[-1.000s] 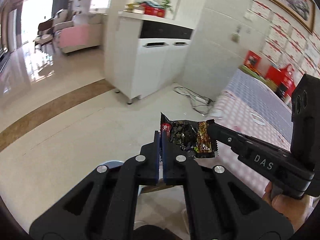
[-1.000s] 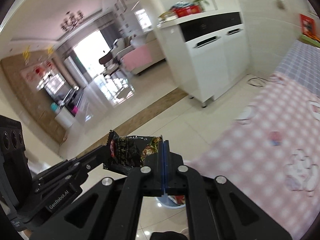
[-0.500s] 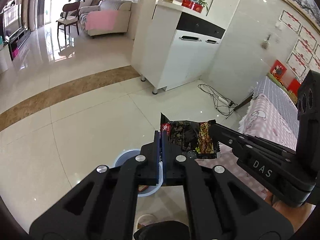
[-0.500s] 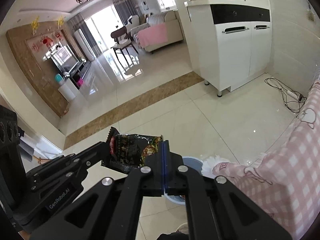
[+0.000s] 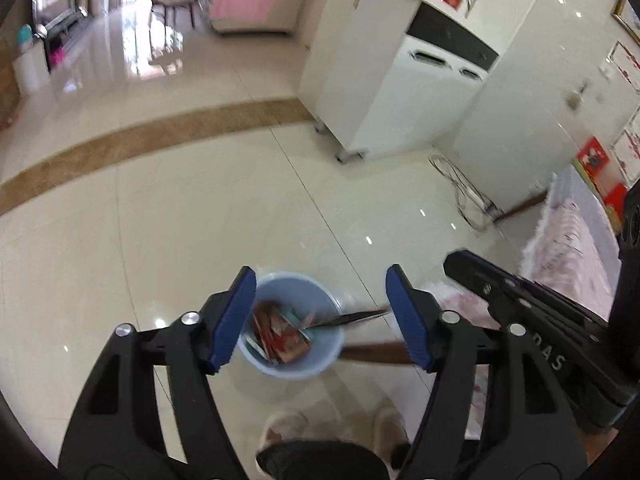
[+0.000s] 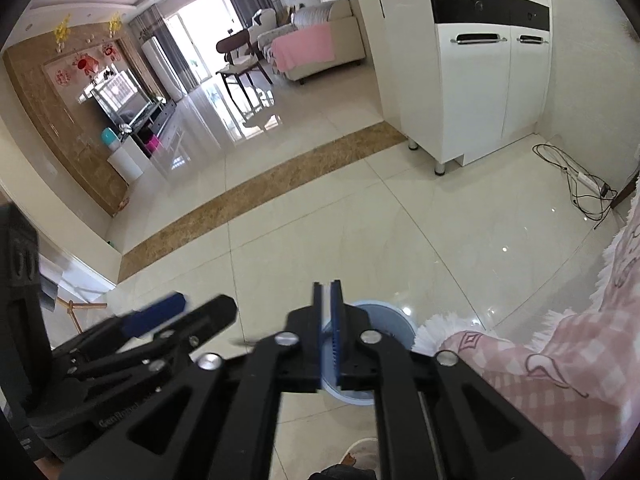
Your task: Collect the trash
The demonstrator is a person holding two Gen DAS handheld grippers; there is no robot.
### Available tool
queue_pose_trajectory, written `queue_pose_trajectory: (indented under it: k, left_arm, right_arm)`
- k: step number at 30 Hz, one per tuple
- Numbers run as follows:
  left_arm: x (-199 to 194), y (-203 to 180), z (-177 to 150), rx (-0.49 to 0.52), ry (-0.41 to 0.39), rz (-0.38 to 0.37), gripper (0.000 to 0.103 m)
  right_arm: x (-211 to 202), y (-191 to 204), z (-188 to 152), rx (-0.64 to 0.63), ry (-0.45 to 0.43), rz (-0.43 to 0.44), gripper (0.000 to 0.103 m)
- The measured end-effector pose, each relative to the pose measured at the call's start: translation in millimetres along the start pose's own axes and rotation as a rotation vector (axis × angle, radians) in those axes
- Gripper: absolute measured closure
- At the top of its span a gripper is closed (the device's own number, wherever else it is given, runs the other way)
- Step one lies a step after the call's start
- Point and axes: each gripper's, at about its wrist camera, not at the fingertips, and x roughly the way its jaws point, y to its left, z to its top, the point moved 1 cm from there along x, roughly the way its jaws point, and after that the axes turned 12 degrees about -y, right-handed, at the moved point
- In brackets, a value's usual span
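Note:
A light blue bin (image 5: 292, 328) stands on the tiled floor, holding several red and brown wrappers (image 5: 278, 334). My left gripper (image 5: 320, 316) is open wide right above the bin. A dark snack wrapper (image 5: 348, 319) shows as a thin blurred streak over the bin's right rim, free of both grippers. My right gripper (image 6: 328, 320) has its jaws almost together with nothing between them; the bin's rim (image 6: 394, 318) shows just behind it. The right gripper also shows in the left wrist view (image 5: 472, 276), and the left gripper in the right wrist view (image 6: 184, 312).
A table with a pink checked cloth (image 6: 560, 360) and white fringe stands to the right. A white cabinet (image 6: 472, 80) stands ahead with cables (image 6: 576, 184) on the floor beside it. My slippered feet (image 5: 332, 432) are below the bin. A sofa (image 6: 316, 48) is far off.
Both grippers held the dark wrapper between them. The left gripper has opened wide and the wrapper has left both grippers, falling toward the bin. Both views have tilted down over the bin.

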Motion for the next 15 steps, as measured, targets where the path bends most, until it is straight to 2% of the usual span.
queue_pose_trajectory:
  k: [2,9,15]
  left_arm:
    - [3,0,-3,0.02,0.014,0.005,0.037]
    - [1,-3,-5,0.033,0.007,0.018,0.037]
    - [-15,-14,5,0.052,-0.025,0.023,0.036]
  right_arm:
    - [0,1,-3,-0.013,-0.002,-0.007,0.085]
    - [-6,4,-4,-0.064,-0.023,-0.042,0.084]
    - [-34,8,-1,-0.106,-0.066,-0.068,0.08]
